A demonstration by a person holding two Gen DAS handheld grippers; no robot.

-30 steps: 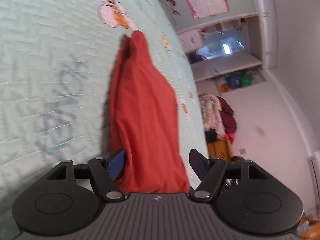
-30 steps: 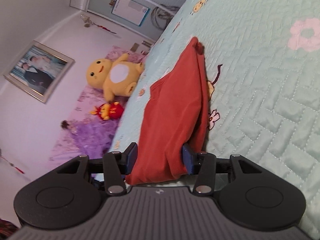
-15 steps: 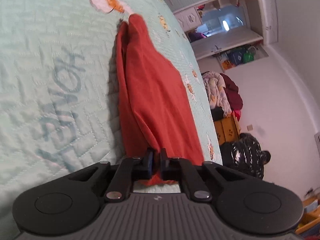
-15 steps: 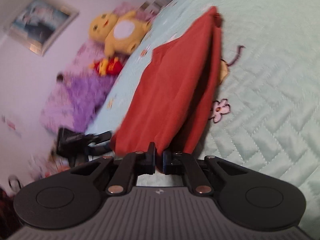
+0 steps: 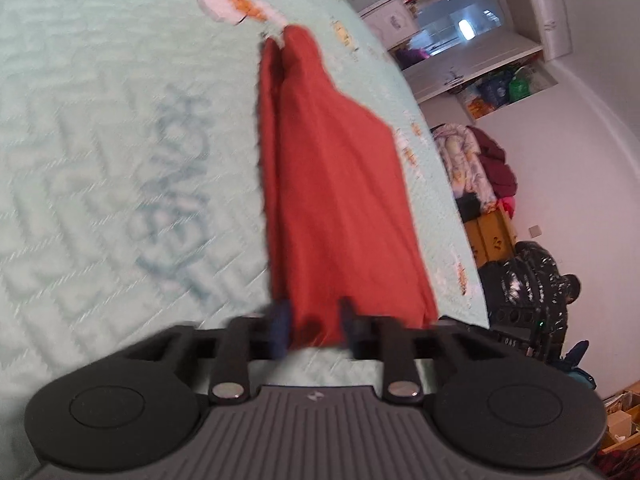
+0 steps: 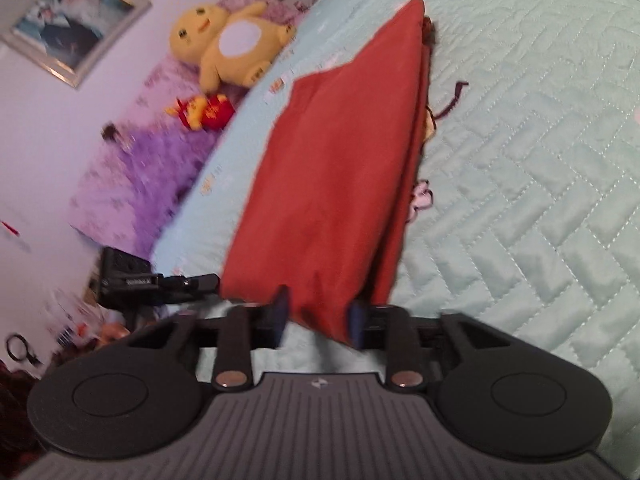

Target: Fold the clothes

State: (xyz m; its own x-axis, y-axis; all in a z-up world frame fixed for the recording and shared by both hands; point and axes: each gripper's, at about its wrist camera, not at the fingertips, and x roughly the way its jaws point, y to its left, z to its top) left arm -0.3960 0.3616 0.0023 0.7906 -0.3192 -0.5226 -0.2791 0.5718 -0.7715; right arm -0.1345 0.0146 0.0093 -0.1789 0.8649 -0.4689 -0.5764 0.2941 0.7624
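Nearest the lens in each wrist view, the jaws are seen parted, having just been opening: the left gripper (image 5: 314,330) and the right gripper (image 6: 320,320) each straddle a near corner of the red garment (image 5: 336,200), with the hem lying slack between the blue pads (image 5: 280,324) and, as far as the motion blur allows, no longer pinched. The step in hand is judged to be the release of a completed lengthwise fold. It is best done by letting the jaws clear the cloth fully before any withdrawal, and by drawing straight back along the fingers, so that the layered near edge is not dragged or peeled open. Beyond the pads, the garment (image 6: 340,160) lies as a long narrow strip on the pale green quilted bedspread (image 5: 100,120), tapering to a bunched far end. A crosswise fold is judged to remain. Farther off, a yellow plush toy (image 6: 228,44) sits at the bed's edge.
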